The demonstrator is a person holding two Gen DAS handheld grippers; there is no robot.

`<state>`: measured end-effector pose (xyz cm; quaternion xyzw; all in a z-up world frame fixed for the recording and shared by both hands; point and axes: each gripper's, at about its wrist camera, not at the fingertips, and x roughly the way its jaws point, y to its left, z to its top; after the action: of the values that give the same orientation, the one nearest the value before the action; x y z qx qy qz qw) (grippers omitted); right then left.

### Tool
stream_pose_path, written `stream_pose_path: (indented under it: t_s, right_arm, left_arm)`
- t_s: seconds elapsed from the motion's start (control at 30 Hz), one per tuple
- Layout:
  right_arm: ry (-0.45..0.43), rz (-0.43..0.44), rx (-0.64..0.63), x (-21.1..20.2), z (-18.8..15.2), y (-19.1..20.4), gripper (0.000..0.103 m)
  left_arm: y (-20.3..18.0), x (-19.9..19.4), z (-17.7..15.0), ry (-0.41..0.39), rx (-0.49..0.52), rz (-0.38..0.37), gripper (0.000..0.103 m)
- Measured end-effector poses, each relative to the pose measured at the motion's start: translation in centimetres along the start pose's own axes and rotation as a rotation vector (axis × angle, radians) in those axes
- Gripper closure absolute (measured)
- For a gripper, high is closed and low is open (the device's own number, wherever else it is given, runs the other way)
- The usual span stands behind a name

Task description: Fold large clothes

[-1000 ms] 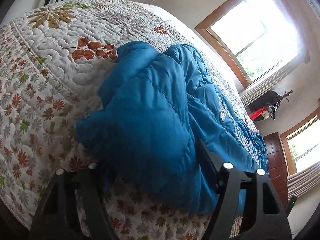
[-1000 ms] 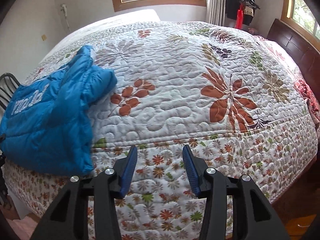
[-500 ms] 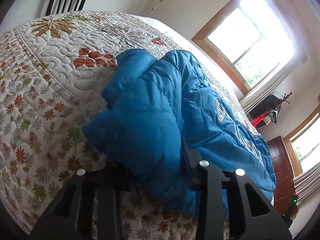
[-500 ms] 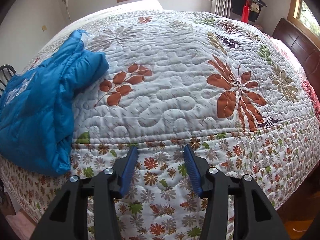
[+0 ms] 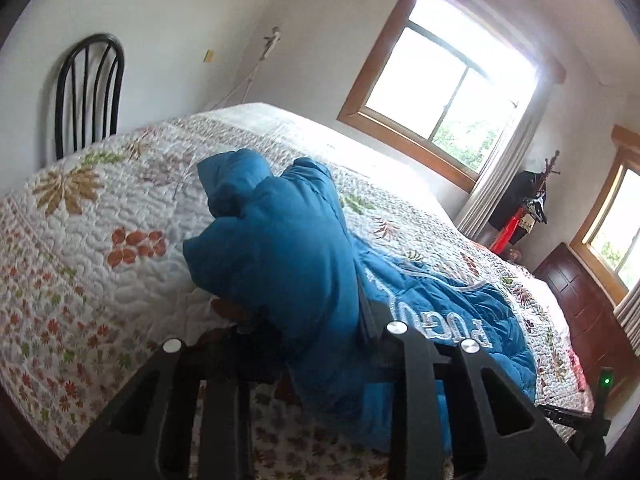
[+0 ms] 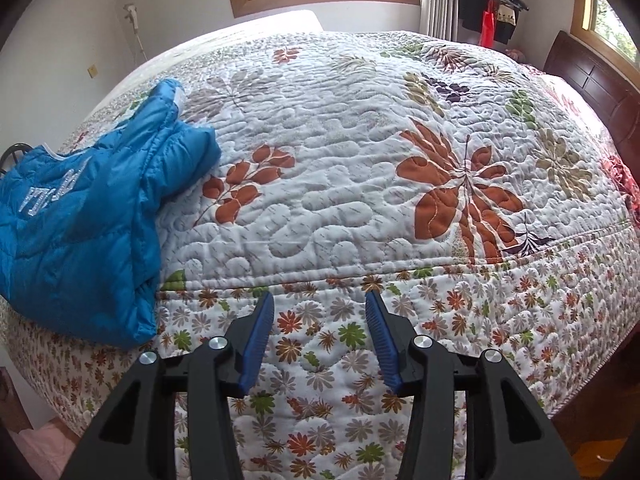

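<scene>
Puffy blue jacket (image 5: 304,264) between the fingers: quilted cloth with a slight sheen, silvery lettering. Bedspread (image 6: 340,184) ahead of the fingers: matt stitched cotton, bumpy. Fingers (image 6: 258,344): ribbed blue rubber on matt black plastic, shiny metal screws.

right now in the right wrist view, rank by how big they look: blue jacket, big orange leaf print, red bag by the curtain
1. blue jacket, though its nearness inflates it
2. big orange leaf print
3. red bag, small and far off

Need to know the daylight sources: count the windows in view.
2: one window in the wall across the bed beside the curtain, one window above the dark headboard. Others may be hidden.
</scene>
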<state>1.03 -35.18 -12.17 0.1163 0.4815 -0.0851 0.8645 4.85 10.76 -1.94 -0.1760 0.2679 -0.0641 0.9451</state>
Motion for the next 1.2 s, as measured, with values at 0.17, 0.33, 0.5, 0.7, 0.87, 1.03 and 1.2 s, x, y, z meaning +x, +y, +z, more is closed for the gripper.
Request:
stream_pose_path:
  t_s: [0.17, 0.33, 0.5, 0.7, 0.87, 1.03, 1.2]
  right_arm:
    - [0.024, -0.009, -0.029, 0.0, 0.7, 0.5, 0.055]
    - [0.055, 0.009, -0.053, 1.1, 2.2, 1.4, 0.055]
    - [0.087, 0.003, -0.071, 2.4, 2.6, 2.2, 0.053]
    - [0.087, -0.007, -0.09, 2.7, 2.6, 3.1, 0.052]
    - [0.091, -0.014, -0.089, 2.8, 2.7, 3.3, 0.051]
    - [0.089, -0.002, -0.075, 2.5, 2.7, 3.3, 0.051]
    - [0.029, 0.009, -0.107, -0.4, 2.7, 4.9, 0.052]
  left_arm:
    - [-7.0, 0.3, -0.1, 0.005, 0.205, 0.082, 0.077]
    - [-10.6, 0.7, -0.8, 0.07, 0.262, 0.03, 0.076]
    - [-13.1, 1.7, -1.8, 0.115, 0.313, -0.04, 0.076]
    - [-15.3, 5.3, -4.8, 0.237, 0.414, -0.123, 0.072]
    - [-16.6, 7.0, -7.2, 0.307, 0.506, -0.173, 0.059]
    - [-15.8, 6.2, -6.4, 0.352, 0.467, -0.241, 0.04]
    - [-14.2, 3.9, -5.1, 0.371, 0.379, -0.31, 0.025]
